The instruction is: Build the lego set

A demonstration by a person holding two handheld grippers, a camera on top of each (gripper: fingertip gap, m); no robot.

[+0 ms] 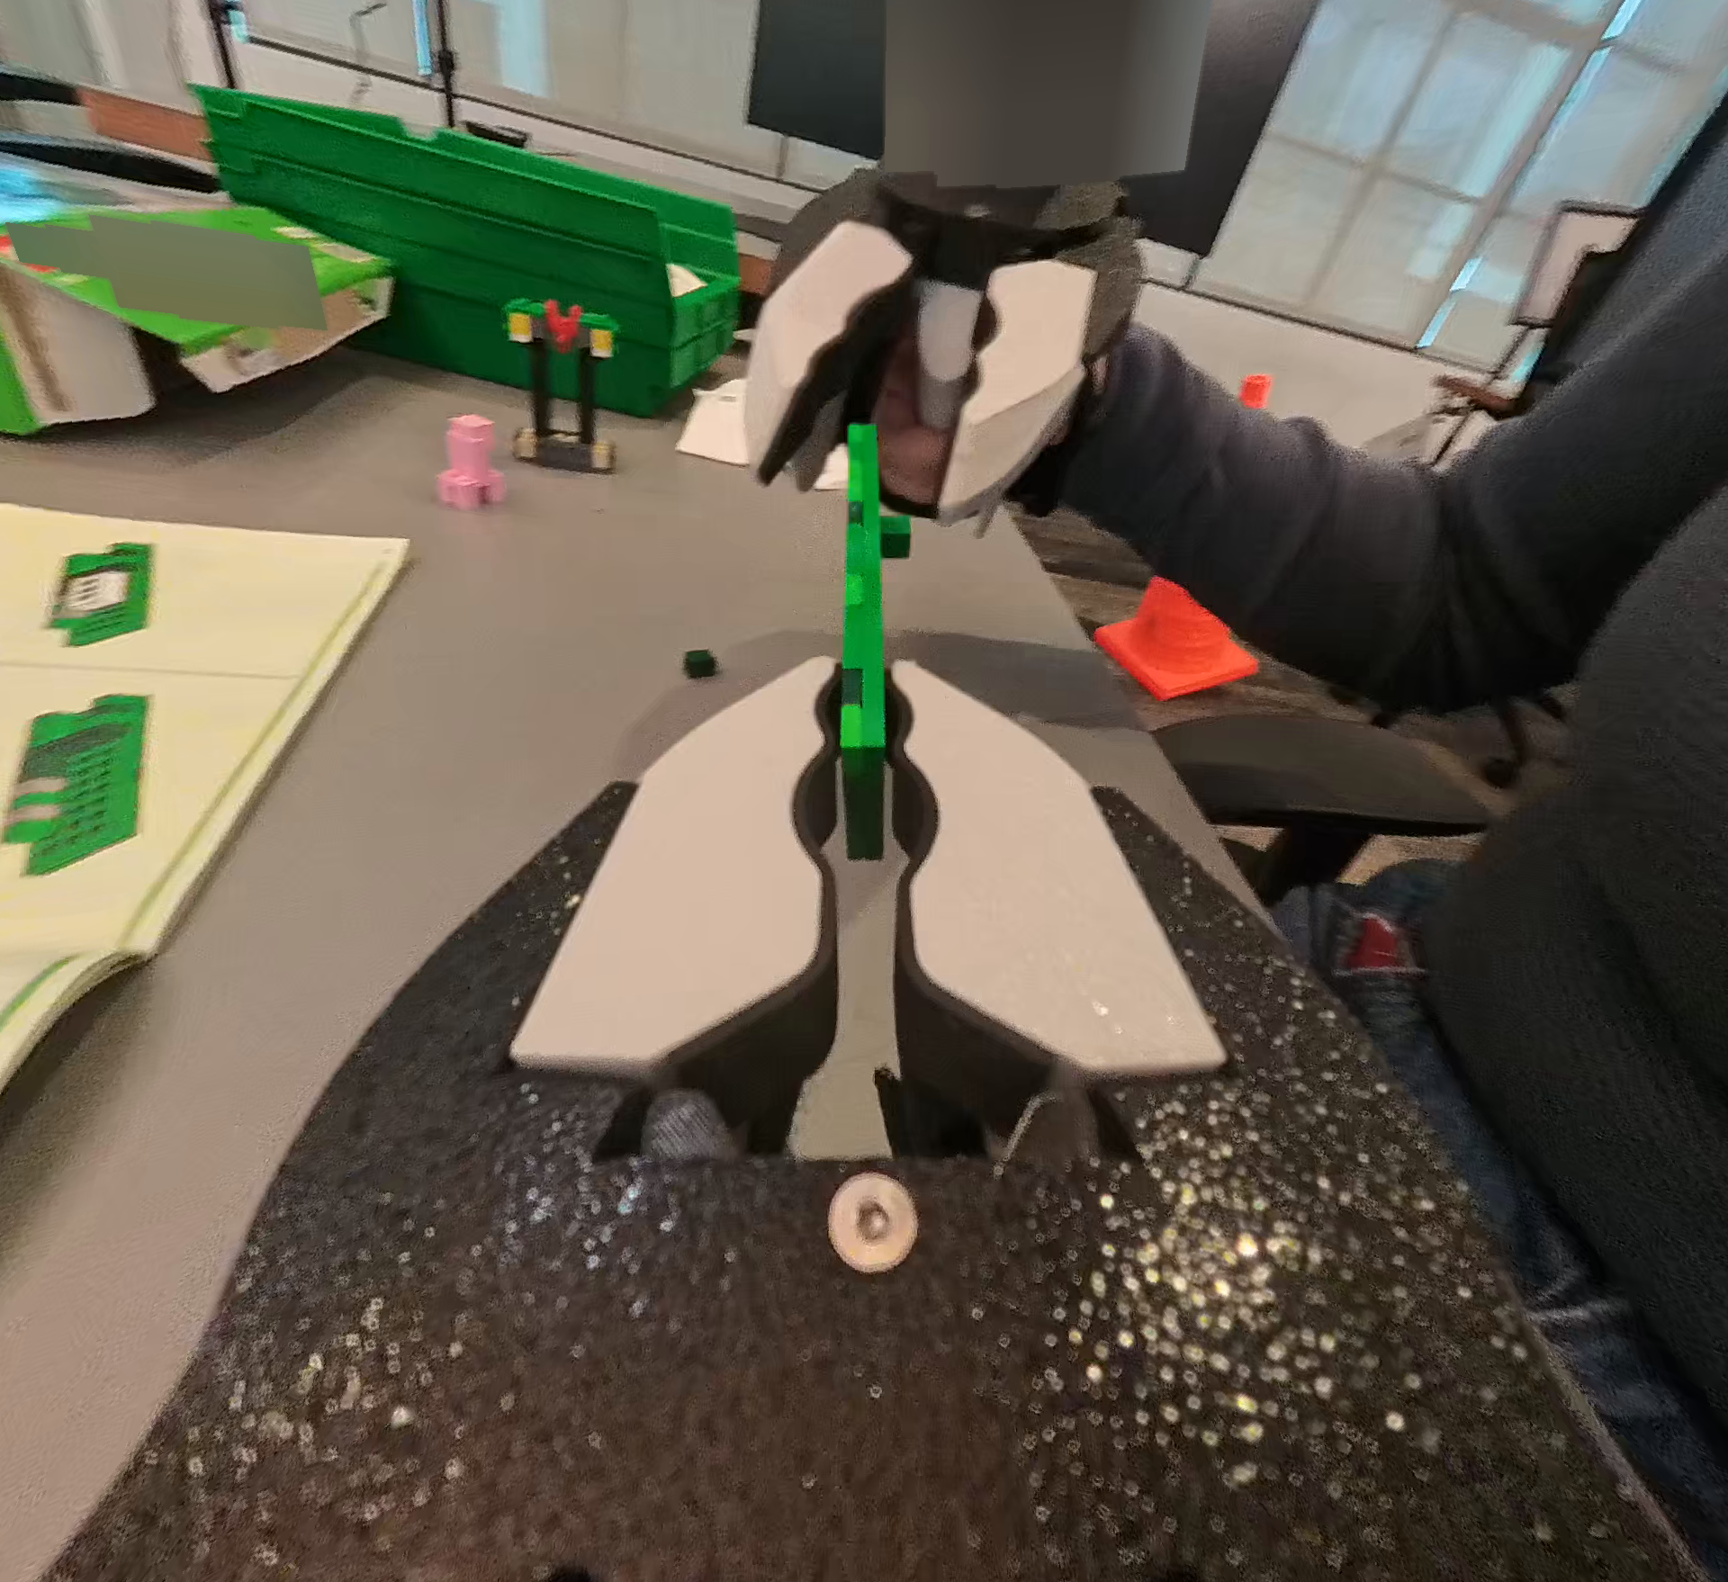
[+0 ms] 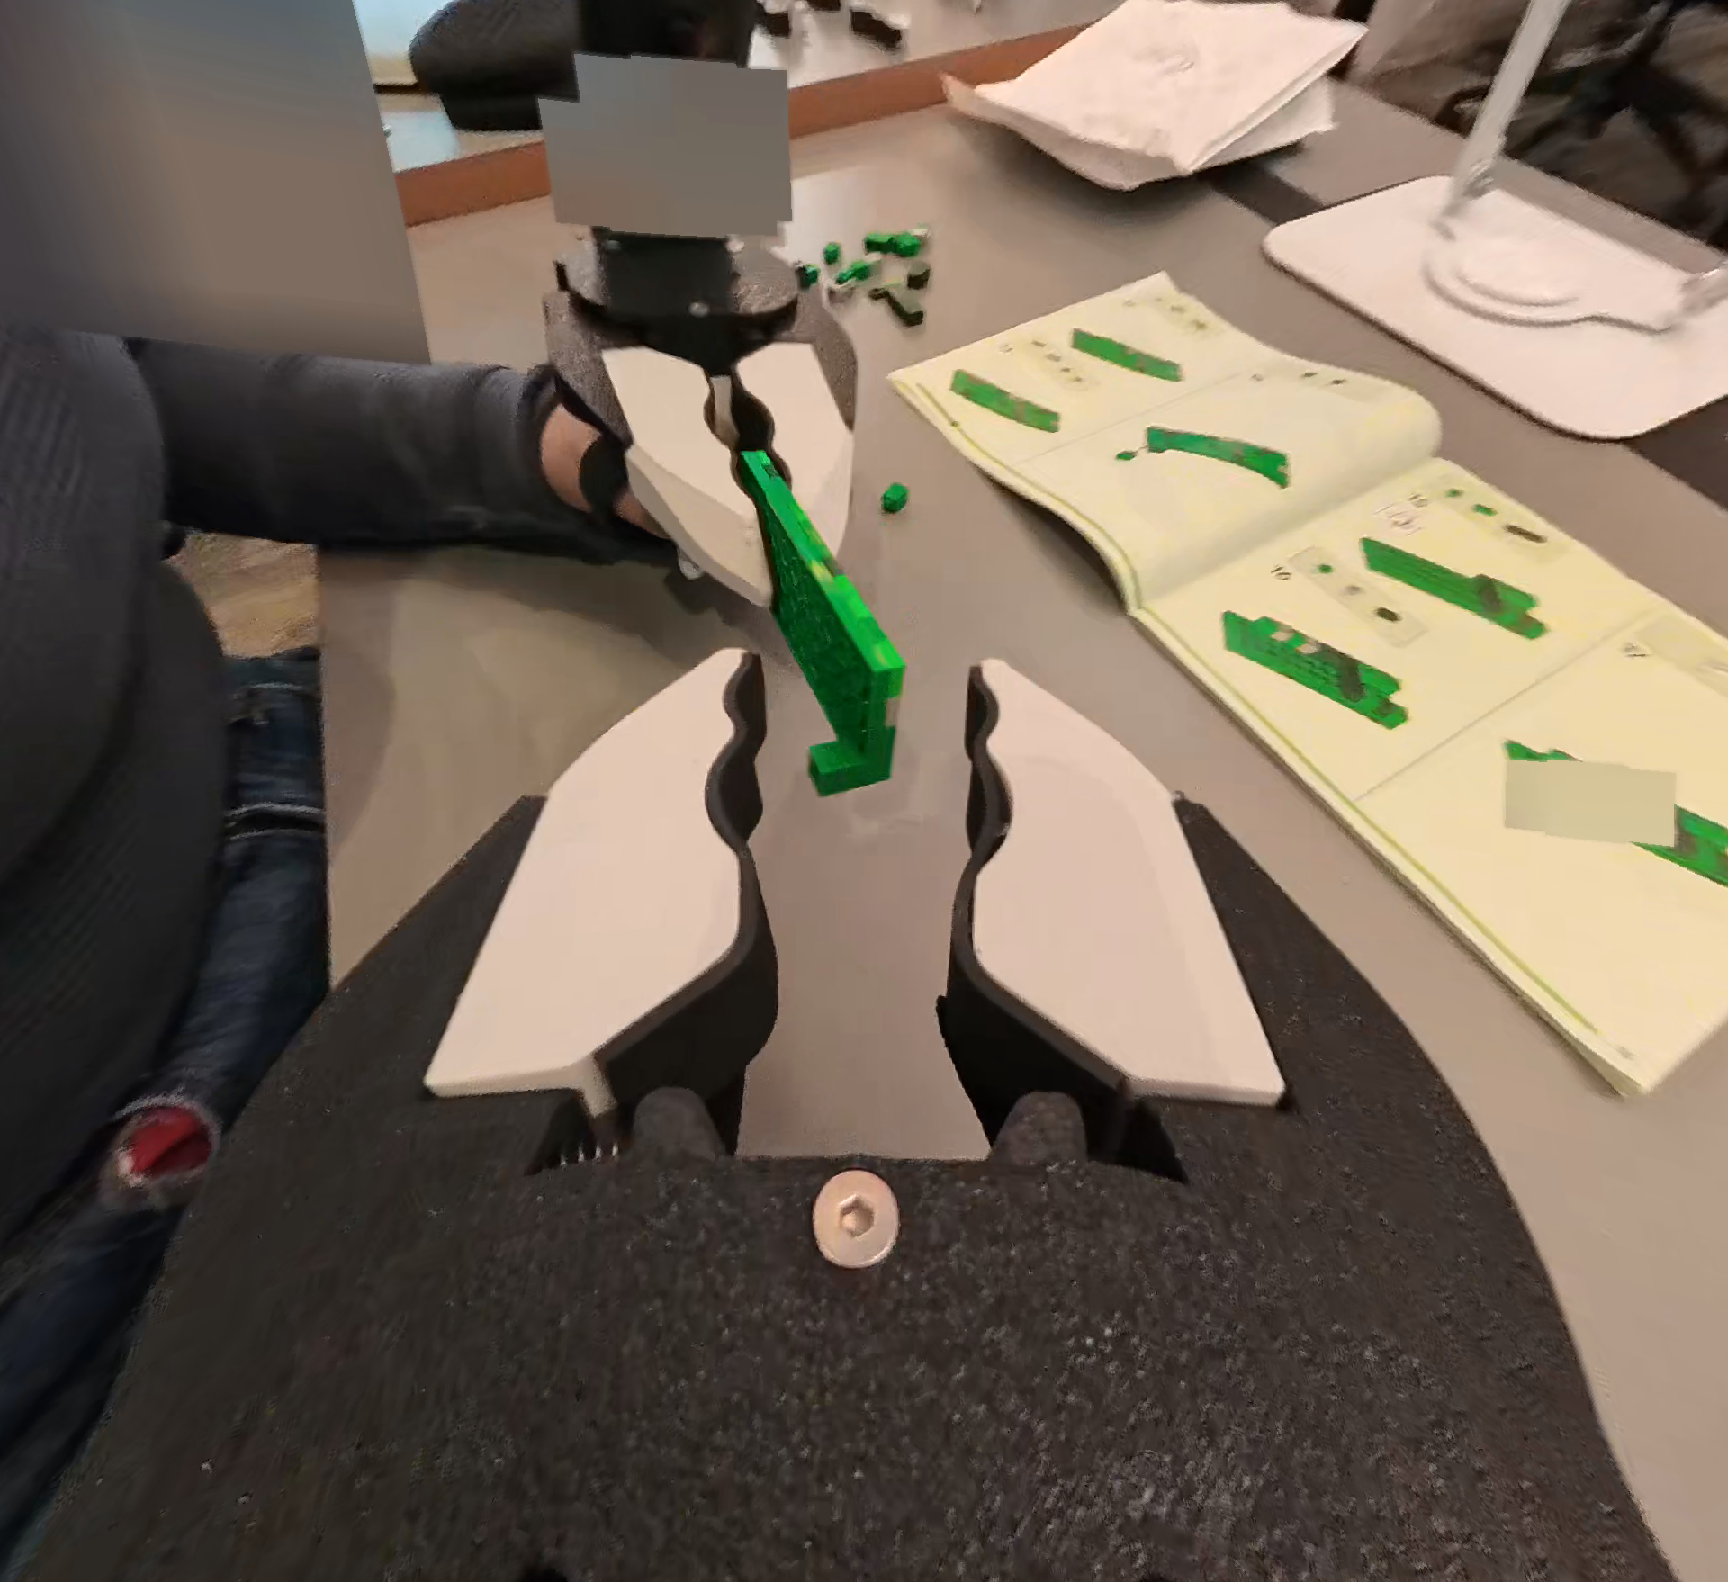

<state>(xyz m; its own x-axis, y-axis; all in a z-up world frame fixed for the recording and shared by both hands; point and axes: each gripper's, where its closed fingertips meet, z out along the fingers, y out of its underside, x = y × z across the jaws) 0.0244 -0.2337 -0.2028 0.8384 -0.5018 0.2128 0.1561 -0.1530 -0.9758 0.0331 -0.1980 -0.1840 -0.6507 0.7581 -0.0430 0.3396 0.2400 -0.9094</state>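
A flat green lego plate assembly point(image 1: 865, 602) is held on edge above the grey table point(image 1: 524, 602). My left gripper point(image 1: 862, 677) is shut on its near end. My right gripper point(image 1: 865, 490), seen farther off, is open around the plate's far end. In the right wrist view the right gripper point(image 2: 860, 663) is open, and the plate point(image 2: 832, 630) ends just ahead of its fingertips with a small green step piece at the bottom. The left gripper point(image 2: 795, 565) clamps the plate's other end there.
An open instruction booklet point(image 1: 187, 696) point(image 2: 1309, 602) lies on the table. A green box point(image 1: 468, 228), a pink figure point(image 1: 468, 462), a small black build point(image 1: 561, 387), a loose dark brick point(image 1: 699, 663) and loose green bricks point(image 2: 879, 266) lie around. An orange cone point(image 1: 1173, 635) stands beyond the table edge. About 5 cm separates my left fingertips from my right.
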